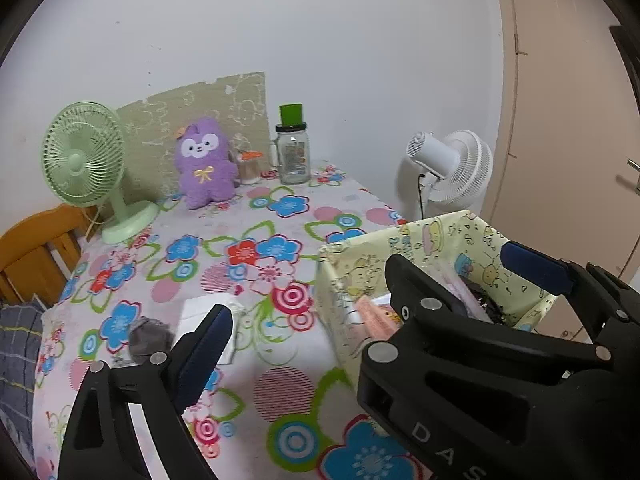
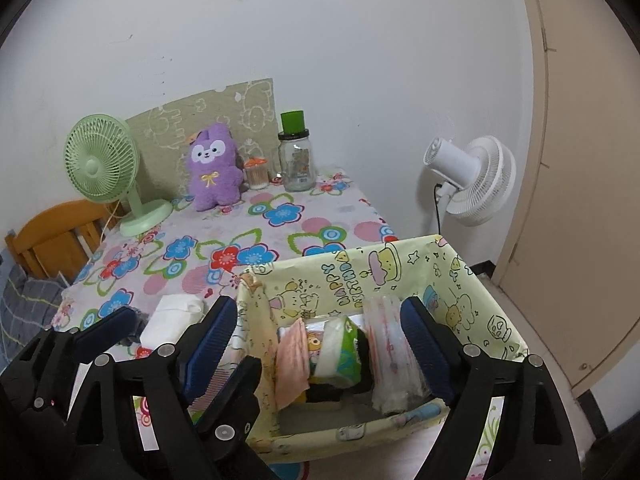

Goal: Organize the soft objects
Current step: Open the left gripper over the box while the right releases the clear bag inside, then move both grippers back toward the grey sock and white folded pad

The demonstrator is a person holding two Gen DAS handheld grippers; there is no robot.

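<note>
1. On the flowered tablecloth [image 1: 256, 364], seen from the left wrist, the left gripper [image 1: 368, 300] has its fingers wide apart and grips nothing; a grey soft item [image 1: 150, 338] and a white folded cloth [image 1: 208, 308] lie by its left finger.
2. Over the yellow cartoon-print box [image 2: 492, 320] (right wrist view), the right gripper [image 2: 320, 340] is spread wide and empty; a pink cloth [image 2: 294, 360] and tissue pack [image 2: 340, 352] sit inside.

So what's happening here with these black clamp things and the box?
A person is tidying soft things into the yellow box on the flowery table. Both grippers, left and right, are open and empty. Tissue packs and cloths sit in the box; a white pack and grey cloth remain outside.
</note>
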